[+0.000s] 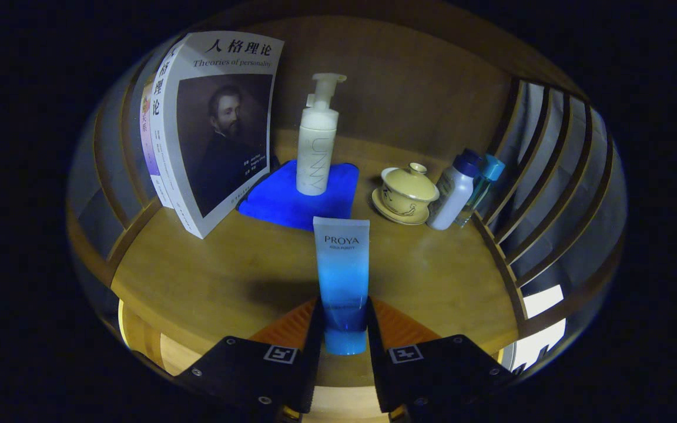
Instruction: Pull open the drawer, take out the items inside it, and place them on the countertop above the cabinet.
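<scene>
The bench point(209, 282) is carrying leaning books point(209, 123) left of the blue tube point(341, 276), and beyond the tube a pump bottle point(317, 141) on a blue cloth point(291, 200). The tongs point(341, 329) are pinching the tube's lower end, holding it upright above the bench's front edge. Released here, it is likely toppling or sliding off. Whether its base is touching wood is hidden.

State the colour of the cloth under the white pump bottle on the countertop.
Bright blue, clearest in the gripper view: the cloth lies beyond the tube held in the gripper.
</scene>
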Demonstrator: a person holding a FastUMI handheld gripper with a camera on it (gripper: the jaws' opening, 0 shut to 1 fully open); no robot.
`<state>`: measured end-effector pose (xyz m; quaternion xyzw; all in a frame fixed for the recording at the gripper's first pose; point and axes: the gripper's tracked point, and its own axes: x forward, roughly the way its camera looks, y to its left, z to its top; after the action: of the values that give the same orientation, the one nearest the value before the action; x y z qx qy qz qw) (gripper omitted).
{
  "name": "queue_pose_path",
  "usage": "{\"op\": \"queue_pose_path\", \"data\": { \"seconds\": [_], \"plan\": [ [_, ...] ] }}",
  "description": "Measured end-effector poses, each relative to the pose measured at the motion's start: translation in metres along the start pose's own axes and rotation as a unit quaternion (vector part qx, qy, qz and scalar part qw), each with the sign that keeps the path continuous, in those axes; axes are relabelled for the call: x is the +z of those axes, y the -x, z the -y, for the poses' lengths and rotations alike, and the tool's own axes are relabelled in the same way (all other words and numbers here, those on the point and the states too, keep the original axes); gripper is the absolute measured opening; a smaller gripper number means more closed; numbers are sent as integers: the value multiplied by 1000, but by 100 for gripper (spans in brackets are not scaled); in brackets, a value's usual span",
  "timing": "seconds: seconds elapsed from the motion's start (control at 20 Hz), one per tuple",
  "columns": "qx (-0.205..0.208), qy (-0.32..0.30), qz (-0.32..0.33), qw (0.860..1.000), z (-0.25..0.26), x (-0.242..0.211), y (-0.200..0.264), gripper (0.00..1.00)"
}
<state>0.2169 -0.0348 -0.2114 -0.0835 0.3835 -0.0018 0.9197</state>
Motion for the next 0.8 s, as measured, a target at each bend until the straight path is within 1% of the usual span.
{"op": "queue_pose_path", "data": {
  "seconds": [0.25, 0.4, 0.55, 0.6, 0.8],
  "plan": [
    [2, -1, 12, 1000, 0, 4, -4, 46],
    [-5, 3, 26, 1000, 2, 3, 4, 68],
    [31, -39, 49, 998, -14, 1, 22, 91],
    [39, -64, 69, 995, -17, 4, 33, 94],
    [49, -134, 139, 980, -13, 7, 84, 95]
  ]
}}
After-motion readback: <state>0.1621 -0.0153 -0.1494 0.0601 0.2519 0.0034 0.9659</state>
